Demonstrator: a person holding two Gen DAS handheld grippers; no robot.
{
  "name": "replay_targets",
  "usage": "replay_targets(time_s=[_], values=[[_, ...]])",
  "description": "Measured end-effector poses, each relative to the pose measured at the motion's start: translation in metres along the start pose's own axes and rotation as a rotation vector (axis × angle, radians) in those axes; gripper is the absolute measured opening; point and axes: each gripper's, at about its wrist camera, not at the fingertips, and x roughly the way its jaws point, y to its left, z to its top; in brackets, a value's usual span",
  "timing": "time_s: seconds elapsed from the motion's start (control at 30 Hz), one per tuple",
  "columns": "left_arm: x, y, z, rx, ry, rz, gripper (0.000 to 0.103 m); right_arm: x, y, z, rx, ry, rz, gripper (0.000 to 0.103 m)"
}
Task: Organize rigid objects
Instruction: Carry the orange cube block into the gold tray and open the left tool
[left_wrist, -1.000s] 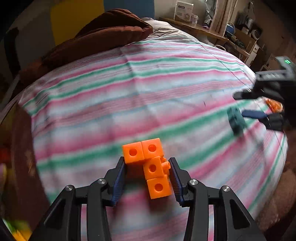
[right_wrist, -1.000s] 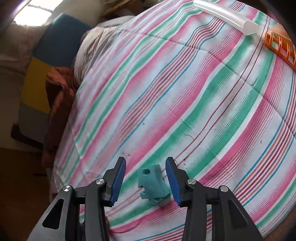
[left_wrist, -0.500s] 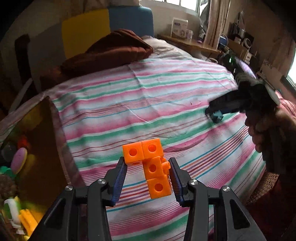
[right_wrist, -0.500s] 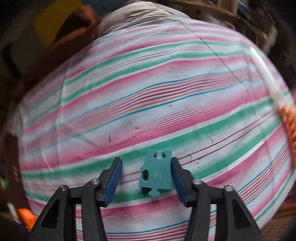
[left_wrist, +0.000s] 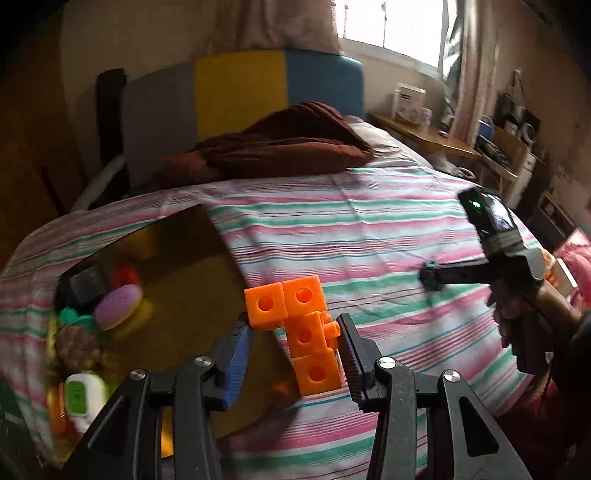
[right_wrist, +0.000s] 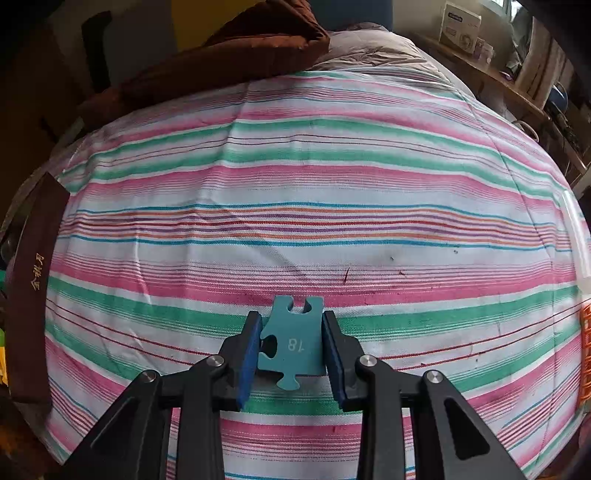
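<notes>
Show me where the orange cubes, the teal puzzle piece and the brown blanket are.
orange cubes (left_wrist: 304, 334): left wrist view, front of the middle cube.
puzzle piece (right_wrist: 295, 343): right wrist view, its printed face.
blanket (left_wrist: 288, 147): left wrist view, top fold.

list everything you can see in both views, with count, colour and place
orange linked-cube cluster: one, orange, between the left gripper's pads, above the bed
teal jigsaw puzzle piece: one, teal, marked 18, pinched between the right gripper's pads
striped bedsheet: one, pink, green and white, covering the bed
brown blanket: one, dark brown, bunched at the far end of the bed
amber translucent box: one, amber, left on the bed, holding mixed toys
white and green thermometer: one, in the box's near corner
orange plastic grid: one, orange, right edge of the bed
left gripper: one, black with blue pads, shut on the cubes
right gripper: one, black with blue pads, shut on the puzzle piece
hand: one, holding the right gripper's handle
</notes>
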Motion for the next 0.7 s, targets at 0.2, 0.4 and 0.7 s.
replay_targets(time_s=[0.2, 0.4, 0.7], values=[[-0.015, 0.032, -0.01, -0.047, -0.024, 0.061, 0.046, 0.002, -0.003, -0.01, 0.009, -0.023, -0.006, 0.033], [-0.025, 0.056, -0.017, -0.081, -0.038, 0.126, 0.046, -0.004, 0.015, -0.009, -0.107, -0.052, -0.091, 0.033], [-0.033, 0.086, -0.028, -0.13, -0.034, 0.195, 0.046, -0.003, 0.016, -0.008, -0.112, -0.07, -0.095, 0.033]])
